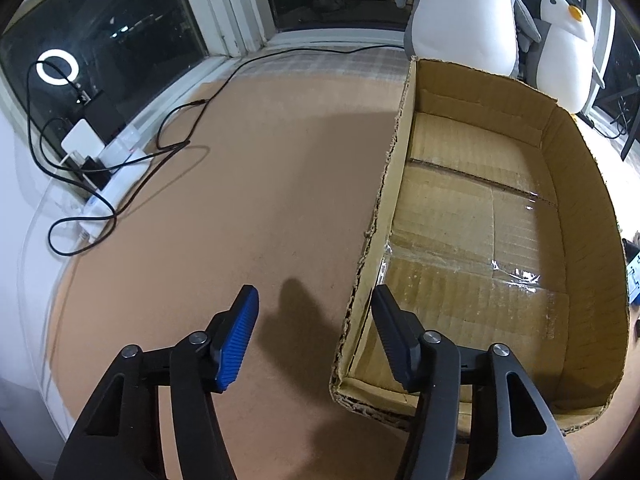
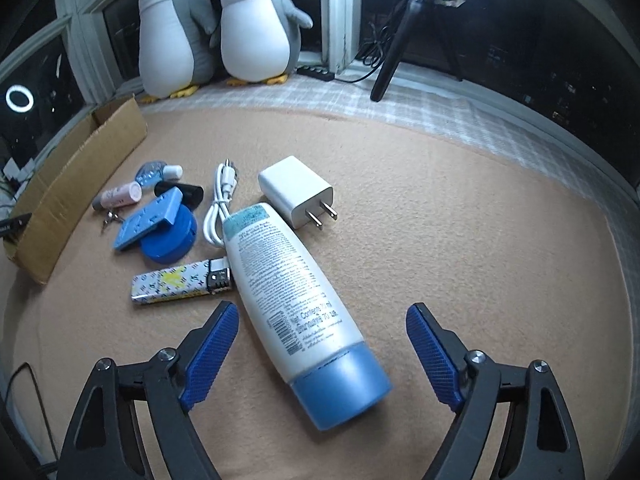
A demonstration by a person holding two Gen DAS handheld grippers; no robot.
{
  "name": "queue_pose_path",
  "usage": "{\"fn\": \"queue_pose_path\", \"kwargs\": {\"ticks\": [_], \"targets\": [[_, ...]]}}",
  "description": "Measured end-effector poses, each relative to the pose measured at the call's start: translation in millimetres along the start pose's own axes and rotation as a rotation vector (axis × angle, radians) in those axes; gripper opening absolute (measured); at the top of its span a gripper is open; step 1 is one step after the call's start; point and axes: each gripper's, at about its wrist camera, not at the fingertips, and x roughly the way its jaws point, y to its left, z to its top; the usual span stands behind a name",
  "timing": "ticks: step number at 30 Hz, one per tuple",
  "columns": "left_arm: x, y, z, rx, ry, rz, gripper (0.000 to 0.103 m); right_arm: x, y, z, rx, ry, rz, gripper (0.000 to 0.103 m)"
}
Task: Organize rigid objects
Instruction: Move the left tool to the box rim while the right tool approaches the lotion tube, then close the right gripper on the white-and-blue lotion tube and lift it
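My right gripper [image 2: 320, 348] is open, its jaws either side of a white tube with a blue cap [image 2: 296, 300] lying on the tan mat. Beyond it lie a white charger [image 2: 296, 196], a white cable [image 2: 220, 204], a patterned lighter [image 2: 180, 284], a blue round lid [image 2: 170, 236] with a blue flat piece [image 2: 146, 218] on it, a pink tube [image 2: 118, 196], a black cap [image 2: 180, 192] and a small clear-blue bottle [image 2: 156, 172]. My left gripper [image 1: 316, 312] is open and empty, straddling the near left wall of an empty cardboard box [image 1: 580, 184].
The cardboard box also shows at the left of the right wrist view [image 2: 80, 176]. Two plush penguins [image 2: 216, 28] stand at the window behind. A power strip with black cables [image 1: 100, 160] lies at the left. A tripod [image 2: 396, 48] stands at the back right.
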Motion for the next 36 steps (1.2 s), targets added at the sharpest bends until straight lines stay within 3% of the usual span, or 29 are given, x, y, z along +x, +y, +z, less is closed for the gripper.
{"fn": "queue_pose_path", "kwargs": {"ticks": [10,23,36], "targets": [[2,-2,1,0.01,0.005,0.009,0.057,15,1,2,-0.039,0.024,0.054,0.075],[2,-4,2,0.003,0.006,0.005,0.057,10,5,1,-0.036,0.025,0.074,0.047],[8,-2,2,-0.016,0.023,-0.072,0.037,-1,6,-14,0.087,-0.023,0.053,0.044]]}}
